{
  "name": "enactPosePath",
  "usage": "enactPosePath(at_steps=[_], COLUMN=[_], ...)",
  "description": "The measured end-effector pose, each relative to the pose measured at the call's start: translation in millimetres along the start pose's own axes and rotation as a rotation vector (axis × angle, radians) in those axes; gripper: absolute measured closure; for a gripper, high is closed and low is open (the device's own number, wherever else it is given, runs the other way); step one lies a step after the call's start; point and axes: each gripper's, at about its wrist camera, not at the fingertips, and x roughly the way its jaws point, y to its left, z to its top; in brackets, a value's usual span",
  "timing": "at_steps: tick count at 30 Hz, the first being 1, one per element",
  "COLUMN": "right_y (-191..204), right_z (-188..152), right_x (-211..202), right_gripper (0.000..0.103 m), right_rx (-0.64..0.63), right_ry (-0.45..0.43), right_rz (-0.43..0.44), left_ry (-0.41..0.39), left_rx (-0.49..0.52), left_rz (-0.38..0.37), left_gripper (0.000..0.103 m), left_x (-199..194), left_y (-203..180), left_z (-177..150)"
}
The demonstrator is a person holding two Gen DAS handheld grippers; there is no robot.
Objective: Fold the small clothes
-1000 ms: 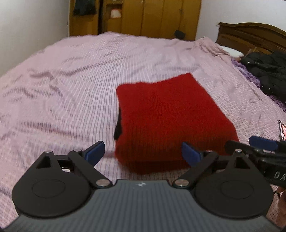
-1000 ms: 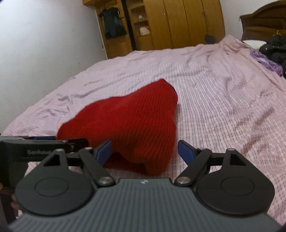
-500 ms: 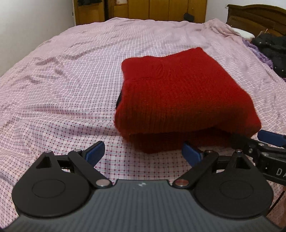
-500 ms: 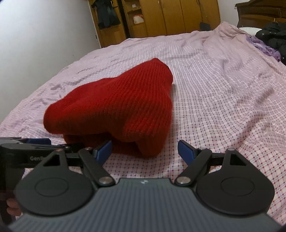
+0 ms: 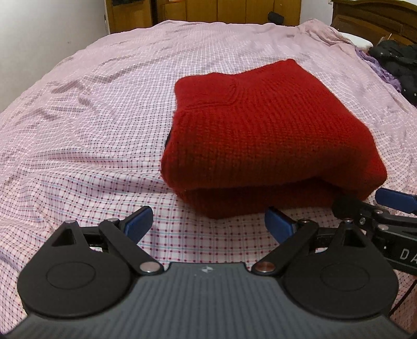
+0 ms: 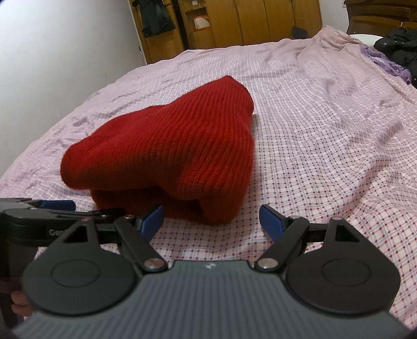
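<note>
A folded red knit sweater (image 5: 265, 135) lies on the pink checked bedsheet (image 5: 91, 135); it also shows in the right wrist view (image 6: 172, 146). My left gripper (image 5: 208, 224) is open and empty, just in front of the sweater's near edge. My right gripper (image 6: 211, 217) is open and empty, also just short of the sweater's near edge. The right gripper shows at the right edge of the left wrist view (image 5: 385, 208). The left gripper shows at the left edge of the right wrist view (image 6: 47, 208).
Dark clothes (image 5: 396, 60) and a purple cloth (image 6: 385, 62) lie at the bed's far right by the wooden headboard (image 5: 375, 15). Wooden wardrobes (image 6: 247, 20) stand beyond the bed. A white wall (image 6: 52, 52) is on the left.
Both grippers have lowered and drawn back from the sweater. The sweater has settled flat on the bed, folded double.
</note>
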Motion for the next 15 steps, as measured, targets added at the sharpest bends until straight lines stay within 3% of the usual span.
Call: enactPosePath(at_steps=[15], right_y=[3.8], right_z=[0.1], right_x=[-0.7], right_gripper=[0.021], right_rx=[-0.012], right_ry=[0.001], right_rz=[0.000], left_ry=[0.000], left_rx=[-0.005], left_rz=[-0.004], left_gripper=[0.007], left_x=[-0.5], left_y=[1.9], left_z=[-1.1])
